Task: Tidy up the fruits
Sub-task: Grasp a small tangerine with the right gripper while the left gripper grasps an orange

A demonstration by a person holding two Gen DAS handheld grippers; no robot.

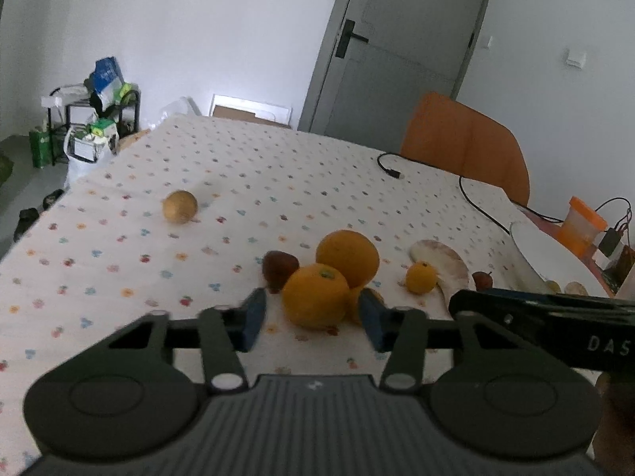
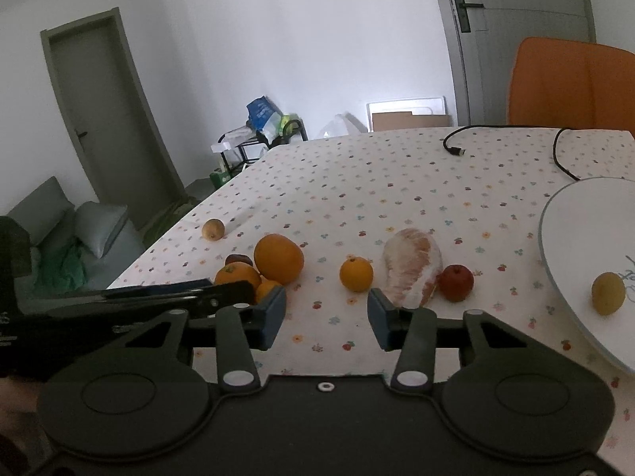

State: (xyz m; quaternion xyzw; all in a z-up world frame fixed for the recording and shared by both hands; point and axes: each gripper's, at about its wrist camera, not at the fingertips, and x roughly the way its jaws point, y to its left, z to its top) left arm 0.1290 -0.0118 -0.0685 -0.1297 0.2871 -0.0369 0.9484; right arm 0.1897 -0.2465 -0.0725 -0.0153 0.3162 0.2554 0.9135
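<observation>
In the left wrist view my left gripper [image 1: 313,319] is open, its blue fingertips either side of a medium orange [image 1: 315,295] without touching it. Behind that orange sit a larger orange [image 1: 347,258] and a dark red fruit [image 1: 278,267]. Further right lie a small orange [image 1: 421,277] and a peeled pomelo piece [image 1: 440,261]. My right gripper [image 2: 326,317] is open and empty, just short of the small orange [image 2: 356,274], the pomelo piece [image 2: 412,271] and a red apple [image 2: 456,282]. The white plate [image 2: 575,238] holds a yellow fruit [image 2: 608,292].
A brownish round fruit [image 1: 179,206] lies alone at the far left of the flowered tablecloth [image 1: 278,182]. A black cable [image 1: 468,194] trails across the back right. An orange chair [image 1: 464,142] stands behind the table, and an orange-lidded cup [image 1: 583,226] stands beyond the plate.
</observation>
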